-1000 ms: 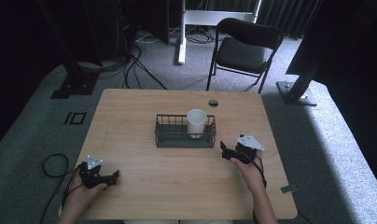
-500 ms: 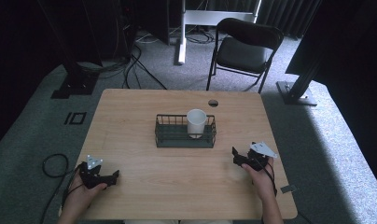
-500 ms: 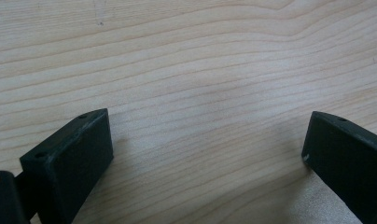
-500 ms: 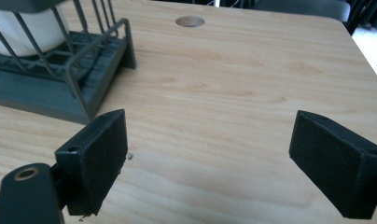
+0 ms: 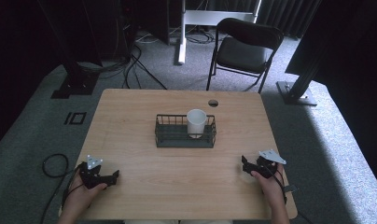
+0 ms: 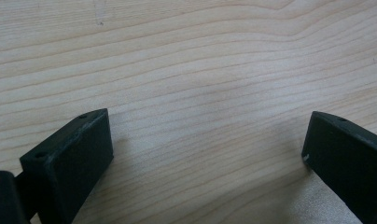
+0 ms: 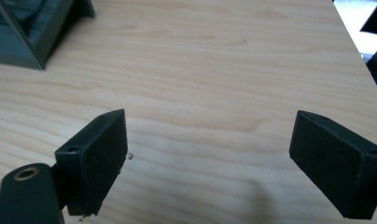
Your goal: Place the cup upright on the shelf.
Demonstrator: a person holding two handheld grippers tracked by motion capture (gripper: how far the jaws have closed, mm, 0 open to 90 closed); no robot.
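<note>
With both grippers parked low at the near tabletop [image 5: 177, 177] corners, the wire basket [image 5: 185, 138] sits mid-table, white mug [image 5: 196, 122] upright in its right half. Left gripper [image 5: 113, 176] near-left of the basket, fingers spread, nothing held. Right gripper [image 5: 244, 164] near-right, fingers spread, empty; basket corner [image 7: 28, 32] ahead of it. Cable hole [image 5: 213, 102] and folding chair [image 5: 245, 46] beyond the basket.

obstacle: wire basket [image 5: 185, 138] w/ mug [image 5: 196, 122], table [image 5: 130, 116] ctr | free: rest

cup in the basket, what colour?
White. The cup stands in the dark wire basket; clearest in the high view.
</note>
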